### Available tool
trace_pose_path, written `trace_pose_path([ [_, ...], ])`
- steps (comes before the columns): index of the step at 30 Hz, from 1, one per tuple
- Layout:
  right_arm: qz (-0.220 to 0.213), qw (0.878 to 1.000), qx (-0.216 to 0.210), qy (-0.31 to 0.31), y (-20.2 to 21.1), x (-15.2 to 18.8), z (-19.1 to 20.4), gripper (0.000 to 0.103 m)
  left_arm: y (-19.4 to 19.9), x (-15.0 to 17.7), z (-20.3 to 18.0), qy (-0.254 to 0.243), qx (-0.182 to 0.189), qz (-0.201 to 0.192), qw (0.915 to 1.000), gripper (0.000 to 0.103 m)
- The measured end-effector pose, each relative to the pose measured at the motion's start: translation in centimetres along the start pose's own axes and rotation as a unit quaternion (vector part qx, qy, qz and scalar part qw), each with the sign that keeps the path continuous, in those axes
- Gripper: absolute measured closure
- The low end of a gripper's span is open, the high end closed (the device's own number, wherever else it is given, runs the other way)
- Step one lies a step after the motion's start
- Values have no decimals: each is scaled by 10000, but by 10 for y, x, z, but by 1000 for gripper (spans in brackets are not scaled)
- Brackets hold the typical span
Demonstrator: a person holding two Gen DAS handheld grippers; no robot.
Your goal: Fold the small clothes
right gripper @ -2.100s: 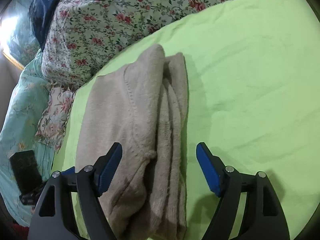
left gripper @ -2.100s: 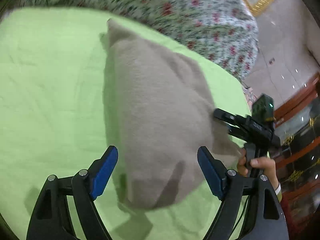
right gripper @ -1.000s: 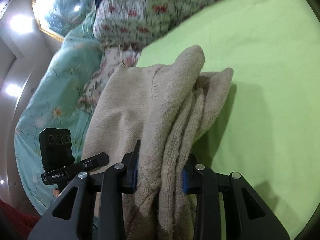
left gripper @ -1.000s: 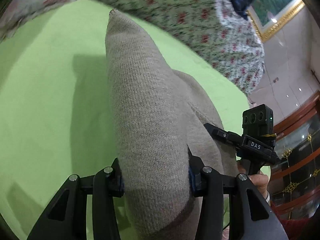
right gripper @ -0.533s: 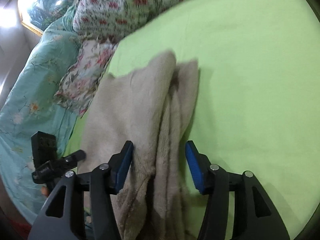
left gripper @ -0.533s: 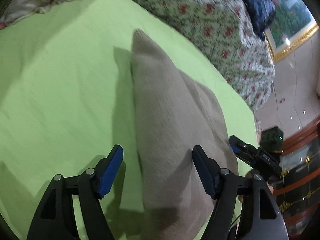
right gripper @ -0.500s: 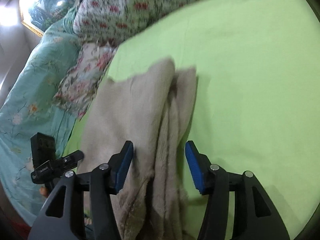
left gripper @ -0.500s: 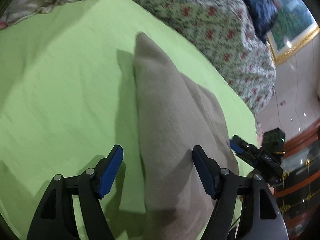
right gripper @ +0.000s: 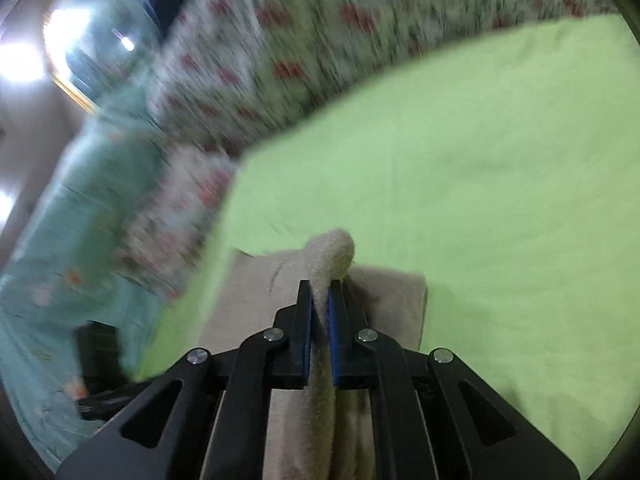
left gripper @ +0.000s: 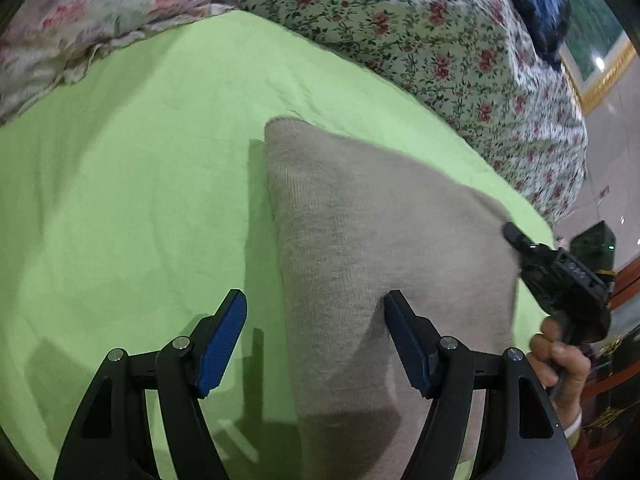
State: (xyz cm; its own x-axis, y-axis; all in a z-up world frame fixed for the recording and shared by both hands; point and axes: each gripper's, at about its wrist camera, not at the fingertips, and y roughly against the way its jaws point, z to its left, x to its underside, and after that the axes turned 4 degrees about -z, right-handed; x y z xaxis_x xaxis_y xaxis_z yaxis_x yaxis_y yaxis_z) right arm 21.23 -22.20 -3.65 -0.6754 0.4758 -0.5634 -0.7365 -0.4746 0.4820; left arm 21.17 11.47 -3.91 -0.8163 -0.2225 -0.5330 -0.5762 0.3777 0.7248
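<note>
Through my left wrist camera, my left gripper (left gripper: 314,340) is spread wide with nothing held. Its left blue pad hangs over the green sheet (left gripper: 132,184) and its right pad over the garment (left gripper: 372,240), a beige knit piece lying folded on the bed, close to the sheet's right edge. A floral quilt (left gripper: 420,32) bunches along the far edge. At the right, my hand (left gripper: 564,364) grips the handle of the right gripper (left gripper: 516,238), which meets the garment's right side.

Through my right wrist camera, much of it blurred, my right gripper (right gripper: 320,312) is closed on a raised fold of the garment (right gripper: 332,256), pinched between its pads. The rest lies flat below on the sheet (right gripper: 500,184), near its left edge, with the quilt (right gripper: 280,48) beyond.
</note>
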Motion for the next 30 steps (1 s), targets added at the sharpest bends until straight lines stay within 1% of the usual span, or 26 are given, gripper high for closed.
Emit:
trace_pose_path([
  [1,-68,9999,44,-101,4,1,-7,95,-4,0,-2,-11,57,51,10000,31],
  [2,-25,9998,87,-171,3,3,-13,95,-6,1,-2,-24,44,73,10000,31],
  [4,256,9988,138,-401,-11,7,-28,95,-11,4,-6,-156,-181,82,9997,31],
  [5,397,9977,93,-534,-18,10,-35,95,-12,5,-6,-189,-246,94,9995,31],
  [6,486,9969,116,-599,-23,12,-37,91,-11,6,-5,-189,-255,106,9994,30],
  [8,599,9957,217,-668,-27,15,-36,91,-4,9,-2,-151,-221,119,9996,30],
  [11,507,9970,242,-531,-11,18,-22,90,18,19,-5,-314,-279,27,9991,31],
  [13,466,9978,324,-335,9,24,-10,88,40,35,-9,-524,-355,-118,9979,31],
  [14,449,9981,311,-278,18,28,-6,85,51,44,-9,-574,-398,-210,9973,31],
  [15,439,9984,297,-208,29,33,-3,80,62,54,-9,-598,-435,-318,9968,31],
  [16,423,9986,290,-105,41,39,2,76,77,69,-8,-636,-383,-430,9963,31],
  [18,405,9985,342,98,64,58,11,60,92,90,-6,-678,-352,-469,9960,31],
  [22,534,9979,296,237,95,98,19,58,116,142,-3,-756,-388,-537,9949,31],
  [25,546,9976,216,356,109,123,22,58,117,167,-1,-846,-386,-559,9941,31],
  [28,652,9961,259,530,113,143,25,58,104,177,-5,-952,-417,-412,9937,31],
  [30,724,9951,287,608,110,149,27,58,96,178,-8,-1056,-474,-426,9924,31],
])
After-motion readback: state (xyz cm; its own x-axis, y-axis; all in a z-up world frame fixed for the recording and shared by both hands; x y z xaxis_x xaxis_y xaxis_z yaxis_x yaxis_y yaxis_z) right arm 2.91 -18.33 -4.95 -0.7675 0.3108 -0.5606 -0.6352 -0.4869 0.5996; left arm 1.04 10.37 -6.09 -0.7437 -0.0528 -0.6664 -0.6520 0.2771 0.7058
